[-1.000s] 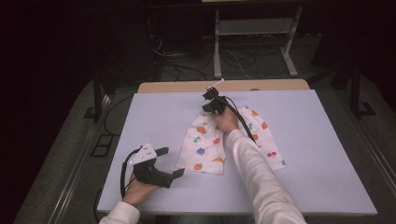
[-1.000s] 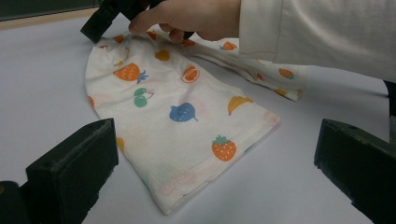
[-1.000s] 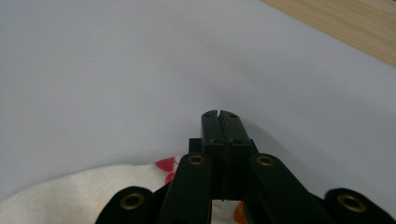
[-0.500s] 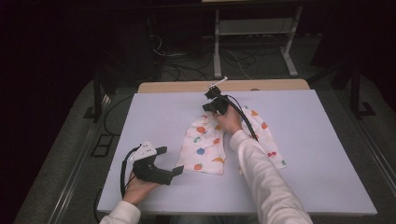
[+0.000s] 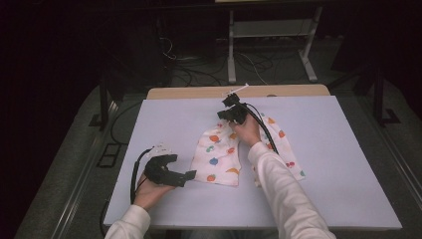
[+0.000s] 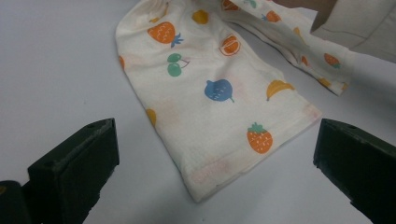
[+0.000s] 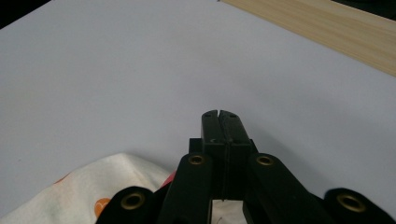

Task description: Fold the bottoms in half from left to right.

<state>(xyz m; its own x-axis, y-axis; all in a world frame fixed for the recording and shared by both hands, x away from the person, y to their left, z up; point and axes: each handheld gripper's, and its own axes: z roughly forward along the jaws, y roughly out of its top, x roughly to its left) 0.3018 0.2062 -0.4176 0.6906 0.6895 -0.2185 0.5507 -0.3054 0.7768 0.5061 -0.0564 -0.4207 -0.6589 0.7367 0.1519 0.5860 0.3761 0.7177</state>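
The white fruit-print cloth garment (image 5: 234, 152) lies mid-table, and its far end has bunched up and lifted a bit compared with a second ago. That's because the right gripper (image 5: 230, 112), jaws pressed together on the far edge of the fabric as far as I can tell, has drifted slightly up. Looks like a fold or straighten is underway. The left gripper (image 5: 186, 177) sits at the near-left, jaws wide apart, just beside the hem, holding nothing.
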